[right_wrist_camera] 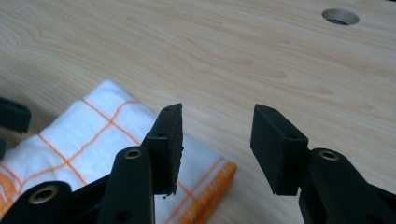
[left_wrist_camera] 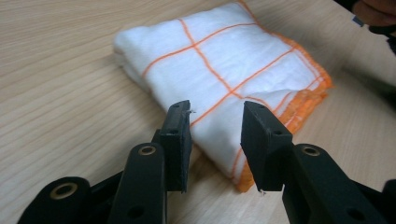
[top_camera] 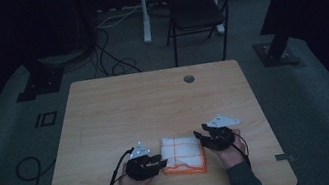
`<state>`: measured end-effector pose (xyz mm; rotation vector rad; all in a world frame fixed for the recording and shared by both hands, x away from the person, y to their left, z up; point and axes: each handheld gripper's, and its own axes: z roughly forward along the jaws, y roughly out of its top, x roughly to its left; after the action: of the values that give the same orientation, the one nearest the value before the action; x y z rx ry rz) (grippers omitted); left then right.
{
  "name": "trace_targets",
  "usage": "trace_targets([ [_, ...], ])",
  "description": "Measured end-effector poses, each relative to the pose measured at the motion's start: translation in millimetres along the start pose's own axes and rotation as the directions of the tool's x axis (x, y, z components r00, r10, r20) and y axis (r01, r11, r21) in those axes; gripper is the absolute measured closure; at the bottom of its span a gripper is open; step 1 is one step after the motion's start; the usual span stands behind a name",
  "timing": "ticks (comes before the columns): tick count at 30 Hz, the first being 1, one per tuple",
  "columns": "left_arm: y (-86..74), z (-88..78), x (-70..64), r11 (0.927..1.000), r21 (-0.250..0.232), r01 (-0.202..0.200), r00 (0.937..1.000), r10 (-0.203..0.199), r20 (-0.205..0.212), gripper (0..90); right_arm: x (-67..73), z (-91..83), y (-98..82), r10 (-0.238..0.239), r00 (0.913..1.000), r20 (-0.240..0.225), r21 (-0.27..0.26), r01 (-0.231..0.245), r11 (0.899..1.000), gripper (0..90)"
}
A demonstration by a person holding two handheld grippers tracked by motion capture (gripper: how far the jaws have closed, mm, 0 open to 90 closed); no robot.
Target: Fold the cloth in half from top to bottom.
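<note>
The folded cloth [top_camera: 183,154] lay on the counter [top_camera: 154,104] between both grippers; left gripper [left_wrist_camera: 215,122] fingers and right gripper [right_wrist_camera: 217,126] fingers stood apart, gripping nothing.

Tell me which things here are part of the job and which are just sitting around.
Part of the job:
- folded white cloth with orange lines
- left gripper, jaws open at the cloth's edge
- right gripper, jaws open beside the cloth

Just lying about:
- folding chair behind the table
- cables on the floor

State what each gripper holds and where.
Nothing is held. The left gripper and right gripper stand open beside the folded cloth.
</note>
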<state>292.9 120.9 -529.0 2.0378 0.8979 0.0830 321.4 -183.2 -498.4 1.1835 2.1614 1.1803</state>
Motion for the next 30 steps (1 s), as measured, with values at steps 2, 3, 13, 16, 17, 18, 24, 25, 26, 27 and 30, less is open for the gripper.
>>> trace_targets([
  [2,-0.6,-2.7,2.3,1.0000,-0.007,-0.002,0.9999,0.001,-0.014,63.3,-1.5,-2.4,-4.2,0.005,1.0000,0.003,0.001,-0.005,1.000,53.3],
  [3,-0.8,-4.3,3.7,0.9999,-0.010,-0.001,0.9999,0.000,-0.017,63.3,-2.3,-3.6,-6.4,0.008,1.0000,0.005,0.003,-0.008,1.000,53.2],
  [13,-3.0,-17.6,21.0,0.9982,-0.060,0.009,0.9964,-0.014,-0.084,61.0,-15.1,-11.7,-26.9,0.032,0.9989,0.036,0.031,-0.033,0.999,52.6],
  [16,-5.1,-18.3,24.8,0.9978,-0.065,0.013,0.9946,-0.019,-0.102,60.9,-18.5,-12.8,-31.1,0.042,0.9979,0.049,0.033,-0.044,0.998,52.6],
  [17,-5.7,-18.1,25.7,0.9979,-0.064,0.013,0.9940,-0.020,-0.108,60.8,-19.5,-12.8,-32.7,0.046,0.9976,0.052,0.034,-0.048,0.998,52.6],
  [18,-5.9,-18.1,26.3,0.9980,-0.062,0.013,0.9933,-0.020,-0.114,60.7,-20.3,-12.2,-34.2,0.046,0.9972,0.060,0.037,-0.048,0.998,52.6],
  [24,-6.4,-21.0,30.1,0.9981,-0.062,0.002,0.9892,-0.011,-0.146,60.0,-21.1,-10.8,-38.8,0.031,0.9960,0.084,0.049,-0.035,0.998,52.6],
  [25,-6.5,-21.3,30.7,0.9980,-0.063,0.006,0.9885,-0.015,-0.150,59.9,-21.5,-10.4,-39.1,0.029,0.9960,0.085,0.049,-0.033,0.998,52.5],
  [26,-6.6,-21.8,31.4,0.9979,-0.065,0.007,0.9882,-0.017,-0.152,59.8,-22.2,-10.1,-39.6,0.033,0.9960,0.083,0.051,-0.037,0.998,52.5],
  [27,-6.6,-22.6,32.0,0.9980,-0.063,0.006,0.9873,-0.016,-0.158,59.8,-23.1,-9.5,-40.2,0.033,0.9960,0.083,0.053,-0.038,0.998,52.4],
  [30,-6.5,-25.0,33.8,0.9976,-0.069,0.006,0.9860,-0.018,-0.166,59.8,-24.7,-9.1,-40.9,0.037,0.9956,0.087,0.057,-0.042,0.998,52.3],
])
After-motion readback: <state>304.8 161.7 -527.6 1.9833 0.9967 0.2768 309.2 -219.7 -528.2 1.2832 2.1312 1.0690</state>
